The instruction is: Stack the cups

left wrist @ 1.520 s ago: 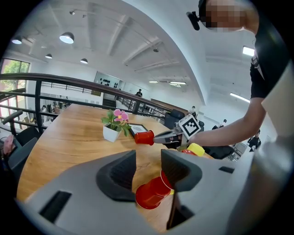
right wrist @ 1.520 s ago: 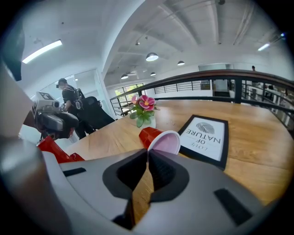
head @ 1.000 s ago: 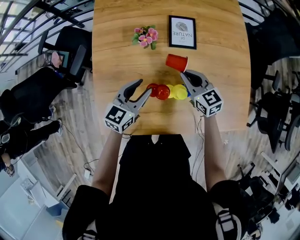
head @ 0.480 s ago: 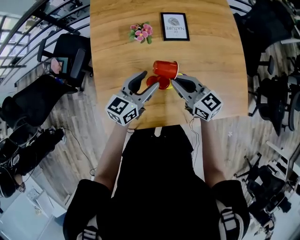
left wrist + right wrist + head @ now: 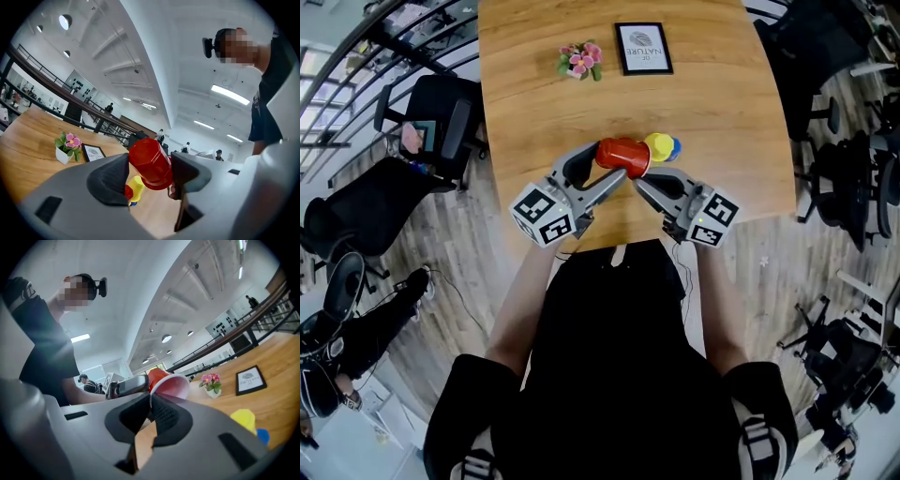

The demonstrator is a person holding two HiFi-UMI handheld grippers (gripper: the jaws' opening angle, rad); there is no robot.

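1. The right gripper (image 5: 151, 399) has its jaws pinched together on the rim of a red cup (image 5: 169, 383). The rim runs down between the two black pads. The cup's open mouth faces back toward this gripper.
2. The red cup lies on its side, up off the table (image 5: 722, 103). It reaches out from the right gripper's tips across to the other gripper.
3. The left gripper (image 5: 150, 164) stands wide, its jaws having just been opening. The closed end of the red cup sits between them. Seen along this gripper, the cup fills most of the gap, with a pad on either side and no squeeze showing.
4. Just beyond the right gripper's tips, a yellow cup (image 5: 658, 145) lies on the table. A blue cup (image 5: 676, 148) touches it on the side away from the left gripper. From the left gripper, the yellow cup shows low down under the held cup, with a sliver of red beside it, too little to tell what it is.
5. Well ahead of both grippers, at the far end of the table, a small pot of pink flowers (image 5: 580, 60) and a framed picture (image 5: 643, 47) stand side by side. The flowers are roughly ahead of the left gripper and the picture roughly ahead of the right.
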